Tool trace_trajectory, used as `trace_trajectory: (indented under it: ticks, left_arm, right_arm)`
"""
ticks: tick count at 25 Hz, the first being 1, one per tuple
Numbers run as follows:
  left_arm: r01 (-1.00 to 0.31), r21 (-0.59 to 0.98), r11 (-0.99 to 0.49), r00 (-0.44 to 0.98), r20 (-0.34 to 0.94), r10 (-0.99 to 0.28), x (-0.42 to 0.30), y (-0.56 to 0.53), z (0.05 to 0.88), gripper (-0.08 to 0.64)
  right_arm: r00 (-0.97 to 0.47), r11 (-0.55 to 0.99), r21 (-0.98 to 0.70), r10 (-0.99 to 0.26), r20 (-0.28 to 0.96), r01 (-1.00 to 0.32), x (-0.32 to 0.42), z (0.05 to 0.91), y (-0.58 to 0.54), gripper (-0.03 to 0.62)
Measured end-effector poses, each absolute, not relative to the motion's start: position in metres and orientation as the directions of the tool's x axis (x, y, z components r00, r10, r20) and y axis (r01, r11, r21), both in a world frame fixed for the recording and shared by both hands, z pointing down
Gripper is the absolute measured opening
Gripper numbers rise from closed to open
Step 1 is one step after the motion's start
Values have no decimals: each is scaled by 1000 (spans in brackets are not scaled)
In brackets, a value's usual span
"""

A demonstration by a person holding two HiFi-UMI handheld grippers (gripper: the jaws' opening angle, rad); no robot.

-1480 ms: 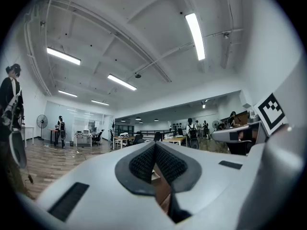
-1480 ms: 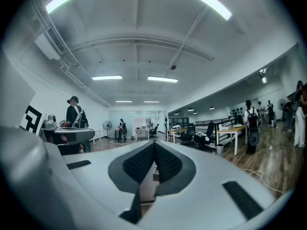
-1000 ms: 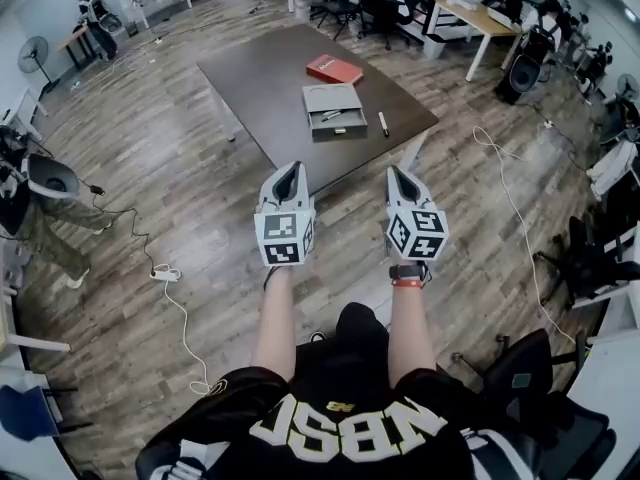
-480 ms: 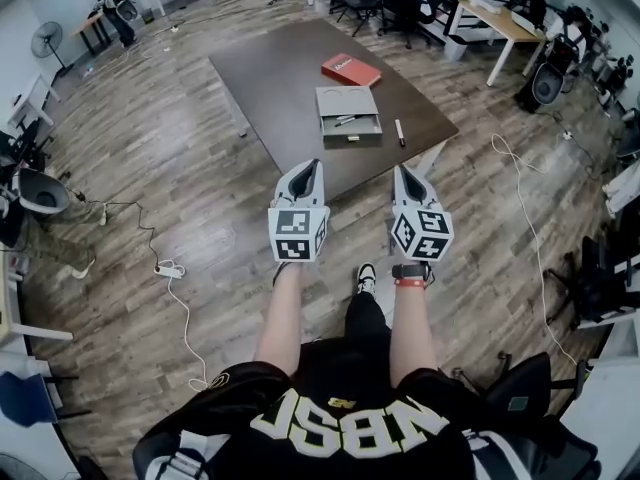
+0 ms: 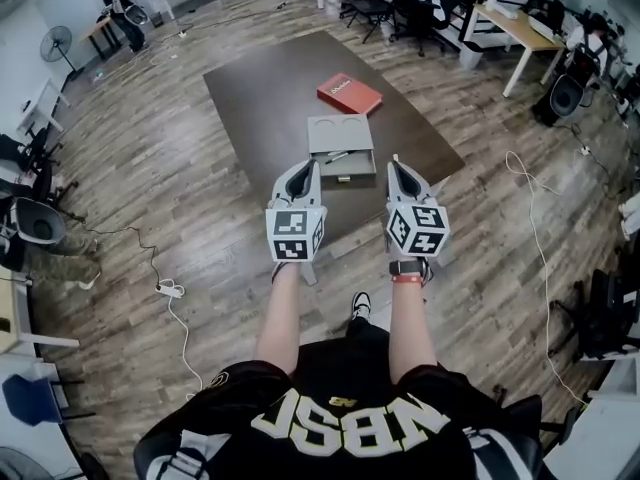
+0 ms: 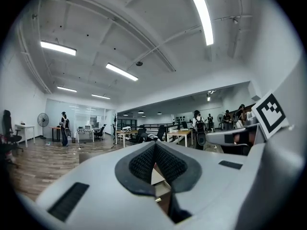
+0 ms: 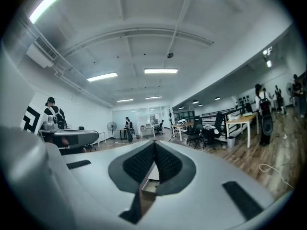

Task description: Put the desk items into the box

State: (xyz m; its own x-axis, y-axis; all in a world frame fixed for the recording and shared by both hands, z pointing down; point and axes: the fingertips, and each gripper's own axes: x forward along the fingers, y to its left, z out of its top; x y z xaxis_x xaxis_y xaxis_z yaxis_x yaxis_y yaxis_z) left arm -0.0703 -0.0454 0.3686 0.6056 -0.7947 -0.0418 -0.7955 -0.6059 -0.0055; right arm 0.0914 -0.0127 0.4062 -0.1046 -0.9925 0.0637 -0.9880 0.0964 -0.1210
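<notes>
On the dark table a grey open box lies with a pen inside it. Beyond the box lies a red book. My left gripper hovers at the table's near edge, just left of the box, shut and empty. My right gripper is level with it, just right of the box, also shut and empty. Both point level across the table. Between each pair of jaws a pale sliver of the box shows. The table right of the box is hidden behind the right gripper.
Wooden floor surrounds the table. A white power strip with its cable lies on the floor to the left, and another cable runs on the right. Office chairs and desks stand beyond the table; people stand at the far left.
The table has come closer in the head view. Both grippers have moved forward from over the floor to the table's near edge, on either side of the box. Jaws stayed shut.
</notes>
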Motion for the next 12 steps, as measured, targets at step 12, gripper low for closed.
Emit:
trace_trajectory:
  ticks: [12]
  left_arm:
    - [-832,10,-554,553,-41,-832,0,-133,372,14]
  right_arm:
    - [-197,185,-139,-977,84,-973,159,415,-118,9]
